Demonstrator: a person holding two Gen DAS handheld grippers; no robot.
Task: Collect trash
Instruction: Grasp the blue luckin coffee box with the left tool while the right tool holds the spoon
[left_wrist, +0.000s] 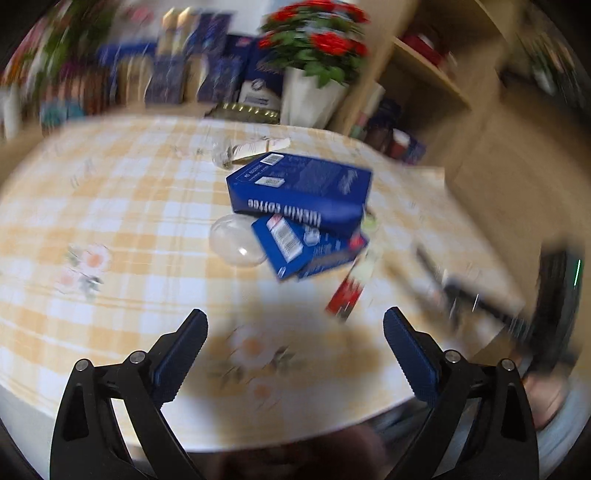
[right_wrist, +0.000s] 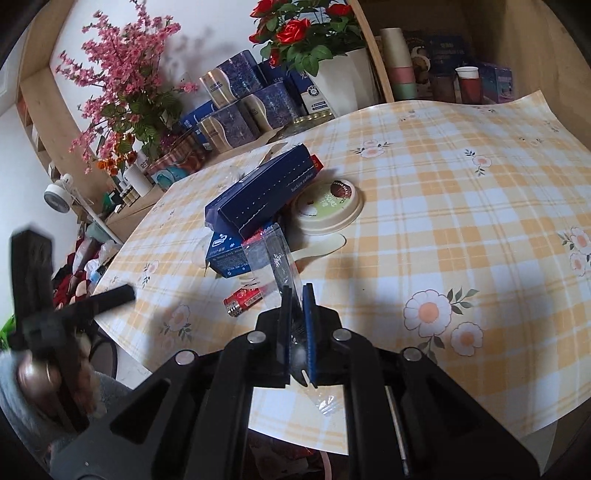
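- We see the right gripper (right_wrist: 296, 291) with its jaws pressed together on a clear plastic wrapper (right_wrist: 275, 254), which stands up out of the fingertips above the table.
- We see the left gripper (left_wrist: 293, 323) with its jaws spread wide and nothing between them; it hangs over the near edge of the table (left_wrist: 110, 206), short of the trash pile.
- We find the trash clustered mid-table on the yellow checked tablecloth (right_wrist: 461, 206): a large dark blue coffee box (left_wrist: 301, 186) lies tilted on top of a smaller blue carton (left_wrist: 306, 251).
- We note a clear plastic dome lid (left_wrist: 236, 242) touching the left side of the smaller carton in the left wrist view.
- We note a round paper cup lid (right_wrist: 328, 208) lying just beside the boxes, and a red wrapper (right_wrist: 245, 301) flat on the cloth near the right gripper.
- We see a pot of red roses (right_wrist: 310, 40) and stacked blue boxes (right_wrist: 240, 99) at the far edge of the table.
- The left wrist view is motion-blurred; we cannot read the fine details there.
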